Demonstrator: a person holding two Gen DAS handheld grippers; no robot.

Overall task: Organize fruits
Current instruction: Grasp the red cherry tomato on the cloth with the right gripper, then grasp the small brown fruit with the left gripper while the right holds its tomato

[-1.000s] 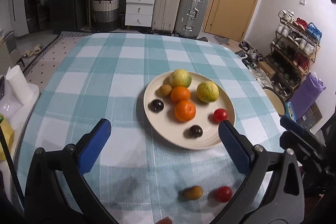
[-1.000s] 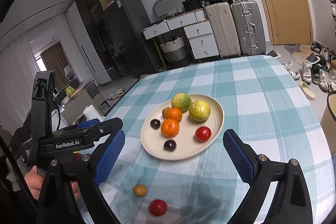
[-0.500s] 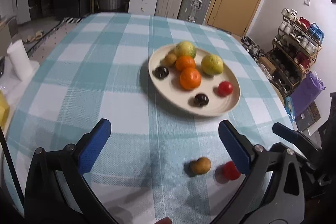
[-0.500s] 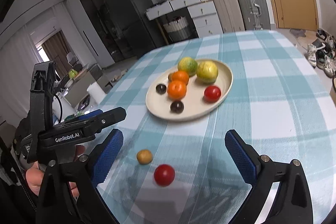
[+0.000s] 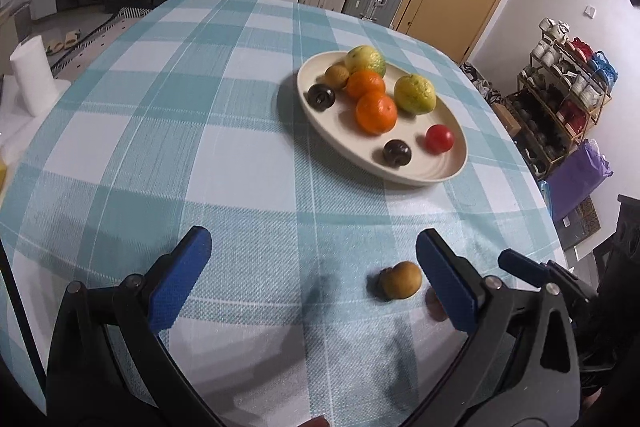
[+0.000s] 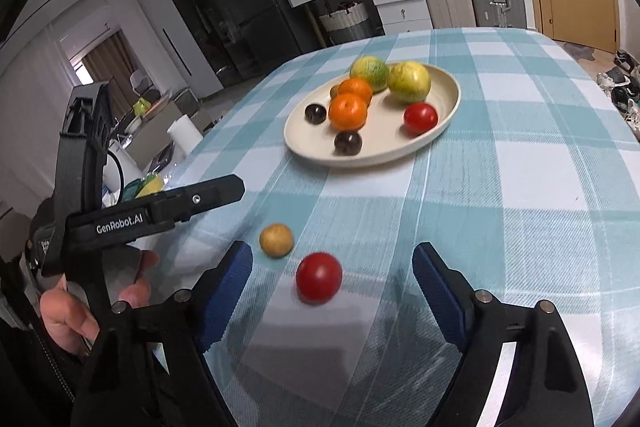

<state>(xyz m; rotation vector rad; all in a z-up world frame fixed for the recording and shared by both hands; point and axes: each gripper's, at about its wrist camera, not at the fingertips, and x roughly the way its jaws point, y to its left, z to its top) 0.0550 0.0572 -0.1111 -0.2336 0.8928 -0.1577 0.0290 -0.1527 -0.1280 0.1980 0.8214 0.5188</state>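
Note:
A cream plate (image 5: 448, 169) (image 6: 308, 151) on the checked tablecloth holds several fruits: two oranges, two yellow-green citrus, two dark plums, a red tomato and a small brown fruit. Off the plate lie a brown fruit (image 5: 401, 279) (image 6: 276, 239) and a red tomato (image 6: 319, 277). My left gripper (image 5: 314, 281) is open and empty; the brown fruit lies just inside its right finger, which hides the tomato. My right gripper (image 6: 332, 297) is open and empty, with the tomato between its fingers, close ahead.
The round table's near and right edges are close. The left gripper's body (image 6: 120, 219) and the holding hand sit left of the loose fruits. A white paper roll (image 5: 32, 79) stands off the table's left side. Suitcases, drawers and a shoe rack are behind.
Both grippers have moved down and forward toward the two loose fruits. The tomato now sits between the right fingers, and the brown fruit is by the left gripper's right finger. Both stay open.

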